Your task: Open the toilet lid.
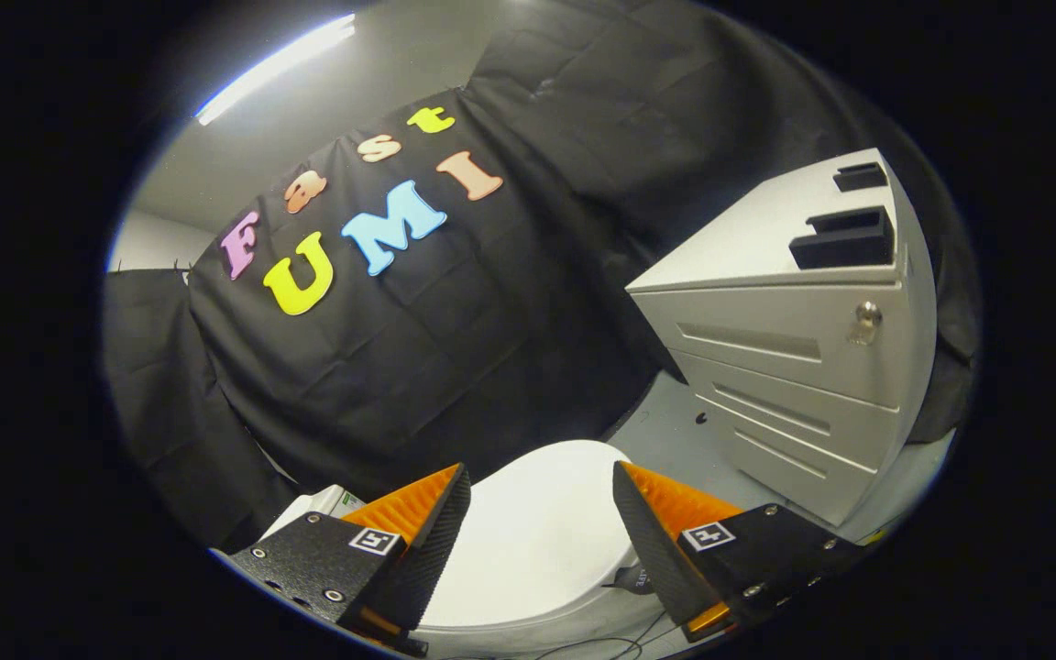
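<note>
Wall: black cloth (pixel 455 348) is hanging across the back of the booth, creased and folded, and is taking up most of the scene beyond the fingers
Ceiling: pale surface above the cloth is carrying a long bright strip light (pixel 276 66)
Cabinet: grey drawer cabinet (pixel 794 385) is standing on the floor ahead of the right finger and off to that side; three drawer fronts with recessed pulls are facing the camera, and a small round lock (pixel 865 321) is sitting at the upper corner of the top drawer
Cabinet top: two dark blocks (pixel 844 240) are lying on it, one behind the other
Floor: light grey floor (pixel 675 426) is showing between the toilet and the cabinet, with a small dark speck on it
Toilet lid: white toilet lid (pixel 537 541) is lying down flat and closed, just ahead of the fingers and below them; its rounded far end is reaching toward the cloth, and its middle is appearing in the gap between the two fingers
Hand-held gripper: hand-held gripper (pixel 542 500) is hovering over the lid with its fingers spread wide apart, gripping nothing; whether either tip is touching the lid is not clear
Cable: thin dark cable (pixel 624 637) is trailing beside the toilet under the right finger
</note>
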{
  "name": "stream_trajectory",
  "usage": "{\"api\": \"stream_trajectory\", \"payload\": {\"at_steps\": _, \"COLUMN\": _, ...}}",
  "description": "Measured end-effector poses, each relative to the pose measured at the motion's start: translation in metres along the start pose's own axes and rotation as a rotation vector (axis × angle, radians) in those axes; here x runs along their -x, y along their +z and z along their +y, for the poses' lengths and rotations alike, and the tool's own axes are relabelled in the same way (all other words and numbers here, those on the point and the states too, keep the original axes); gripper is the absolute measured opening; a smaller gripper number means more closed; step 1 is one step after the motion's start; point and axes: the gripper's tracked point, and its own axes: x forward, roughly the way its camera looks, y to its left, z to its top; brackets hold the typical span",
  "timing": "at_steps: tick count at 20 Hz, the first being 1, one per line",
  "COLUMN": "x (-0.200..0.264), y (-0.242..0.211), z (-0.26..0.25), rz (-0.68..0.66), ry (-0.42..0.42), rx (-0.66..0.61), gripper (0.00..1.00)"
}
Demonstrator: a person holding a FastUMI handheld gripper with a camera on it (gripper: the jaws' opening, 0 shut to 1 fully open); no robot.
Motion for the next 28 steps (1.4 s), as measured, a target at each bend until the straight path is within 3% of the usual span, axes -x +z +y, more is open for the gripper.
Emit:
{"api": "stream_trajectory", "payload": {"at_steps": 13, "x": 0.0, "y": -0.072, "z": -0.088, "rz": 0.057, "ry": -0.192, "rx": -0.365, "gripper": 0.96}}
{"api": "stream_trajectory", "payload": {"at_steps": 20, "x": 0.001, "y": -0.115, "z": -0.108, "rz": 0.105, "ry": -0.247, "rx": -0.531, "gripper": 0.95}}
{"api": "stream_trajectory", "payload": {"at_steps": 23, "x": 0.004, "y": -0.127, "z": -0.103, "rz": 0.15, "ry": -0.23, "rx": -0.608, "gripper": 0.93}}
{"api": "stream_trajectory", "payload": {"at_steps": 24, "x": 0.006, "y": -0.129, "z": -0.097, "rz": 0.174, "ry": -0.206, "rx": -0.633, "gripper": 0.91}}
{"api": "stream_trajectory", "payload": {"at_steps": 27, "x": -0.002, "y": -0.134, "z": -0.097, "rz": 0.182, "ry": -0.202, "rx": -0.655, "gripper": 0.58}}
{"api": "stream_trajectory", "payload": {"at_steps": 28, "x": -0.003, "y": -0.133, "z": -0.1, "rz": 0.18, "ry": -0.203, "rx": -0.657, "gripper": 0.54}}
